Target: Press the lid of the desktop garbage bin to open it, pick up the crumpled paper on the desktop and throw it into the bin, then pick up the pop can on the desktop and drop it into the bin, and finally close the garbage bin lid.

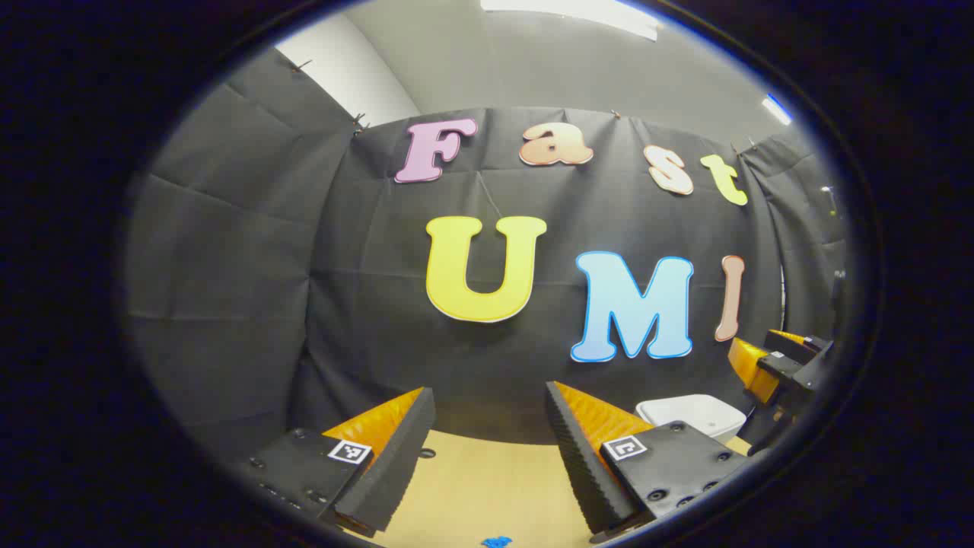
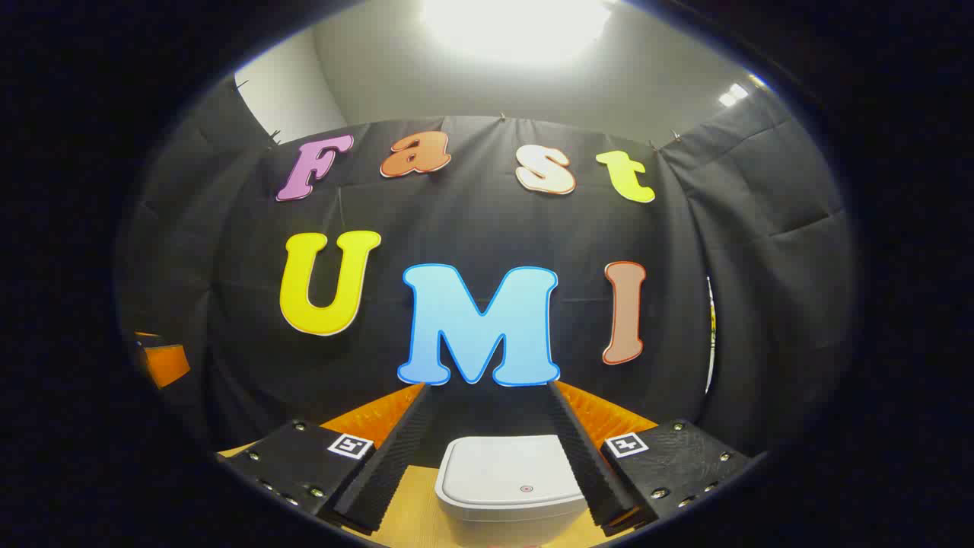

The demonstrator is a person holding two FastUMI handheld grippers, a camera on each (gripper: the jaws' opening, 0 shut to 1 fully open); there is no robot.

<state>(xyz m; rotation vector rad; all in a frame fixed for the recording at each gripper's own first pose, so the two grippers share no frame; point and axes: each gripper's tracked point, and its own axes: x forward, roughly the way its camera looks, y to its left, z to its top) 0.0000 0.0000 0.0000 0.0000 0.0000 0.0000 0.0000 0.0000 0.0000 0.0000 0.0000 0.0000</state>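
Right gripper view: closed bin sits between the parted fingers.

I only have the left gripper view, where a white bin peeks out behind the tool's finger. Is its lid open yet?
Observer: No. In the right gripper view the lid lies flat and shut.
Operator: Where is the right tool relative to it?
Observer: The right tool is open, with the bin framed squarely between its fingers. I see no contact.
Operator: Is there any mark showing where to press?
Observer: A small red dot sits near the lid's front edge.
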